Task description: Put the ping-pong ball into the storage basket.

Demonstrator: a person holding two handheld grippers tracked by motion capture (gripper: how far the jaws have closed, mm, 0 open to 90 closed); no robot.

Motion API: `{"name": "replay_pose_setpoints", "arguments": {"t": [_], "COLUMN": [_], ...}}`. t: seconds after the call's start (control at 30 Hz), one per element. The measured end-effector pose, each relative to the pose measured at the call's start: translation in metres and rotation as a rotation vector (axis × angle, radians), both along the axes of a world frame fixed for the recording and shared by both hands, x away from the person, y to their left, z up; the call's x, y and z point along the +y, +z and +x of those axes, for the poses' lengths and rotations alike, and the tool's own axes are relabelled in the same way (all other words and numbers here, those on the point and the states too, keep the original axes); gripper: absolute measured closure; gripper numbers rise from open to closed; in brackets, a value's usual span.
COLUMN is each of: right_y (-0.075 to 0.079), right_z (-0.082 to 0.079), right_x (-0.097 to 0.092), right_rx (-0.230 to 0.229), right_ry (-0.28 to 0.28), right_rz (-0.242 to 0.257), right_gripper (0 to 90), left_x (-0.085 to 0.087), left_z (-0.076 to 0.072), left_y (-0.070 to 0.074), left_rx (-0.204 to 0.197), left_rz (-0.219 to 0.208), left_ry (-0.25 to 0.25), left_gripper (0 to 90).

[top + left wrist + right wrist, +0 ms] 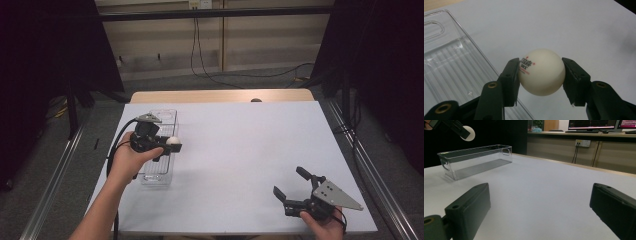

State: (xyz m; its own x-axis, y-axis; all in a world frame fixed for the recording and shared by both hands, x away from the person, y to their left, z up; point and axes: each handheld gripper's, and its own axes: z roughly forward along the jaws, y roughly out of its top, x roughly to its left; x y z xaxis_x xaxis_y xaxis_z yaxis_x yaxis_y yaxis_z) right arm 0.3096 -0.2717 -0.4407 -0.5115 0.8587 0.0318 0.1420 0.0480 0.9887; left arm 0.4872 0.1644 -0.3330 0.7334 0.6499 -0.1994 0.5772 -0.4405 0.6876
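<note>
Count: one white ball (pixel 541 72). One clear plastic bin (pixel 161 150). Two handheld grippers: left gripper (pixel 170 145), right gripper (pixel 290 182). One white table (pixel 250 150). Two monitors (pixel 594 123) on the far counter.

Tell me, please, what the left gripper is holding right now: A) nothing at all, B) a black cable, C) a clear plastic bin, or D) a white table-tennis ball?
D: in the left gripper view the left gripper has both black jaws pressed on a white ball, beside the clear bin.
</note>
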Motion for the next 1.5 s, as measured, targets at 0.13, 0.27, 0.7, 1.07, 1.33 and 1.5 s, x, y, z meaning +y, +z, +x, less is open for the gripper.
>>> {"name": "replay_pose_setpoints", "arguments": {"t": [0.13,0.27,0.7,1.07,1.33,1.5], "right_y": [0.000,0.000,0.000,0.000,0.000,0.000], "right_z": [0.000,0.000,0.000,0.000,0.000,0.000], "right_x": [0.000,0.000,0.000,0.000,0.000,0.000], "right_rx": [0.000,0.003,-0.001,0.002,0.000,0.001], "right_ry": [0.000,0.003,0.001,-0.004,-0.002,-0.005], "right_rz": [0.000,0.001,0.005,0.005,0.006,0.004], "right_gripper": [2.7,2.9,3.0,3.0,3.0,3.0], "left_x": [0.001,0.002,0.009,0.010,0.012,0.014], "left_z": [0.001,0.002,0.008,0.011,0.014,0.015], "left_y": [0.000,0.001,0.004,0.004,0.003,0.005], "left_rx": [0.001,-0.004,0.010,0.004,-0.001,0.010], "left_rz": [0.002,0.003,0.021,0.000,0.011,0.015], "left_ry": [0.015,0.030,0.018,0.045,0.070,0.068], "left_gripper": [51.1,51.2,51.2,51.1,51.1,51.1]}}
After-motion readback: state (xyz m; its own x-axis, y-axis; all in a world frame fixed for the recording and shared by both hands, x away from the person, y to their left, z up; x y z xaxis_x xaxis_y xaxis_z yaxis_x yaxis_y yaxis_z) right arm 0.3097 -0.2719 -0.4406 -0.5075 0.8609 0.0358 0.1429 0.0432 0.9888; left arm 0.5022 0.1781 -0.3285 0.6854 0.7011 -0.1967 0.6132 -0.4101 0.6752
